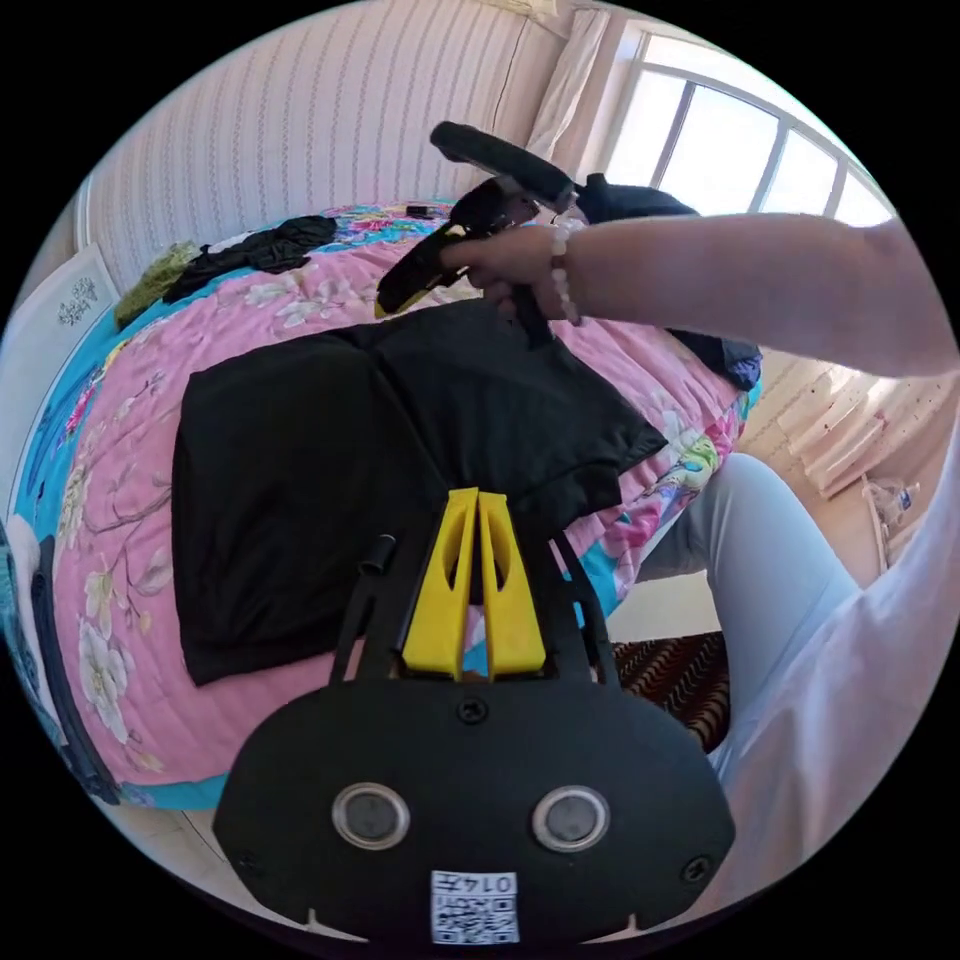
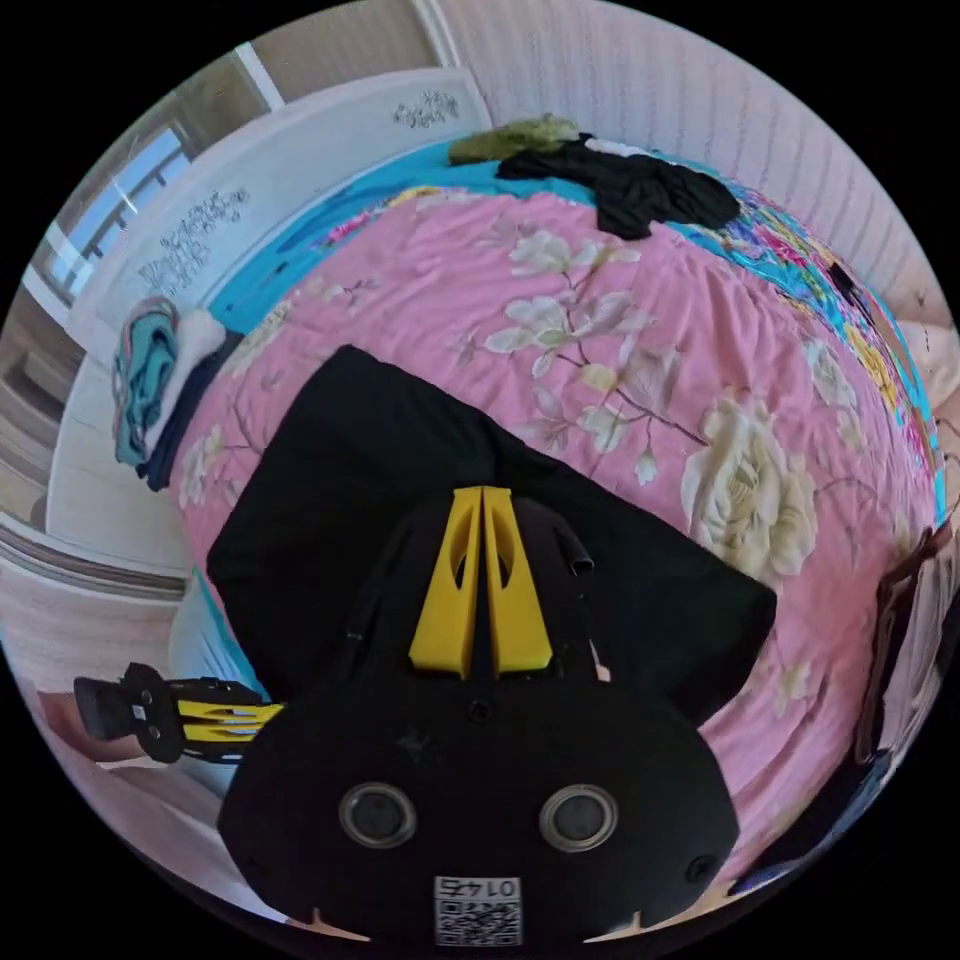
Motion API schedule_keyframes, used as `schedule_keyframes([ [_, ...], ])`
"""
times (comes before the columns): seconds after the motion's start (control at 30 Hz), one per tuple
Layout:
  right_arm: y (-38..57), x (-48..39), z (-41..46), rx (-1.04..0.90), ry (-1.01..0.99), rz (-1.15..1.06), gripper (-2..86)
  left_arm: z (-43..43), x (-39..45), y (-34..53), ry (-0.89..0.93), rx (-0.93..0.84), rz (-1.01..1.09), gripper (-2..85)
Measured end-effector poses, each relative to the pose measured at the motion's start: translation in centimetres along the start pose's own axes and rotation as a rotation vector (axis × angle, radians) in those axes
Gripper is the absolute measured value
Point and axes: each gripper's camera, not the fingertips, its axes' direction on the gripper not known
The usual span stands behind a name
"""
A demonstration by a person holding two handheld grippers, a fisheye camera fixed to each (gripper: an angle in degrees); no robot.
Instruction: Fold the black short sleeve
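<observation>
Left gripper view: left gripper [image 1: 478,497], yellow jaws pressed together with nothing between them, above the near edge of the black short sleeve [image 1: 330,450]; garment spread flat on the pink floral bedspread [image 1: 110,560]; right gripper [image 1: 395,297] in a hand [image 1: 510,265] over its far edge, jaw state unclear.

Right gripper view: right gripper [image 2: 483,495] clenched on nothing, over the black short sleeve [image 2: 330,460]; left gripper [image 2: 270,722] beside the bed's edge; dark clothes [image 2: 630,190] at the far side.

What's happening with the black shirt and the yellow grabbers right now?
Left gripper jaws together, nothing between them. Right gripper the same, over the black short sleeve. Shirt flat on pink floral quilt, partly folded. Dark clothes pile lies well apart.
</observation>
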Motion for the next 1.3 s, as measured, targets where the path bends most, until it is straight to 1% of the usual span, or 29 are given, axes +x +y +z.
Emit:
schedule_keyframes([
  [0.03,3.6,1.3,-2.3,0.061,-0.022,0.044,-0.5,-0.1,0.4,-0.2,-0.005,0.008,0.008,0.4],
  [0.07,7.6,2.6,-4.4,0.102,-0.008,0.089,-0.4,-0.2,1.3,-0.5,-0.004,0.016,0.026,3.2],
  [0.1,9.7,3.2,-5.3,0.117,0.007,0.108,-0.2,0.0,2.3,-0.8,0.0,0.012,0.043,5.8],
  [0.13,13.8,4.5,-6.6,0.126,0.047,0.152,0.2,0.3,3.2,-1.2,0.002,0.007,0.055,8.3],
  [0.17,17.8,5.8,-7.5,0.112,0.085,0.209,0.7,0.5,3.7,-1.3,0.007,0.005,0.063,8.8],
  [0.2,19.7,6.5,-7.8,0.103,0.095,0.244,1.0,0.9,4.6,-1.7,0.013,0.001,0.078,9.8],
  [0.23,23.2,7.8,-8.2,0.086,0.085,0.323,2.4,1.1,5.1,-1.9,0.017,-0.005,0.087,10.0],
  [0.27,26.0,9.0,-8.4,0.075,0.032,0.394,3.9,1.6,6.0,-2.4,0.024,-0.016,0.102,10.4],
  [0.37,30.7,10.9,-8.1,0.081,-0.097,0.435,6.7,3.1,8.6,-3.8,0.007,-0.034,0.146,11.9],
  [0.5,32.9,12.9,-6.2,0.067,-0.162,0.448,6.5,5.8,12.3,-5.7,0.033,-0.105,0.231,12.9],
  [0.57,34.0,14.9,-5.3,0.054,-0.266,0.499,2.2,6.9,13.9,-6.3,0.049,-0.146,0.279,13.2],
  [0.6,34.4,15.4,-5.4,0.068,-0.301,0.509,1.8,7.7,14.9,-6.7,0.048,-0.17,0.318,13.3],
  [0.67,35.9,16.6,-6.5,0.189,-0.427,0.521,1.0,8.6,16.0,-7.3,0.027,-0.195,0.357,13.4],
  [0.7,36.2,16.8,-6.8,0.211,-0.448,0.517,1.0,9.1,16.4,-7.7,0.013,-0.209,0.365,12.8],
  [0.77,37.0,17.3,-7.6,0.241,-0.514,0.466,0.9,9.6,16.5,-8.4,-0.022,-0.22,0.32,9.9],
  [0.8,37.1,17.3,-7.7,0.244,-0.529,0.45,0.9,9.6,16.3,-8.8,-0.024,-0.224,0.278,6.6],
  [0.87,37.9,17.7,-8.2,0.251,-0.528,0.404,1.2,9.3,16.2,-9.2,-0.018,-0.227,0.245,2.6],
  [0.93,38.8,18.5,-8.7,0.272,-0.487,0.405,1.7,8.6,16.4,-9.2,-0.039,-0.203,0.257,1.1],
  [0.97,39.5,19.6,-9.0,0.295,-0.452,0.441,2.2,8.5,16.5,-9.2,-0.04,-0.2,0.256,0.9],
  [1.1,39.9,23.0,-8.6,0.323,-0.323,0.469,5.9,7.5,16.5,-8.8,0.0,-0.19,0.238,-0.2],
  [1.13,39.5,24.3,-7.9,0.314,-0.324,0.492,7.3,7.3,16.6,-8.6,0.011,-0.191,0.245,-0.3],
  [1.2,38.7,26.1,-6.4,0.309,-0.397,0.51,8.8,7.1,16.8,-8.2,0.025,-0.202,0.267,-0.4],
  [1.3,38.0,28.7,-3.8,0.368,-0.523,0.601,9.7,6.4,16.9,-7.6,0.053,-0.213,0.292,-0.5],
])
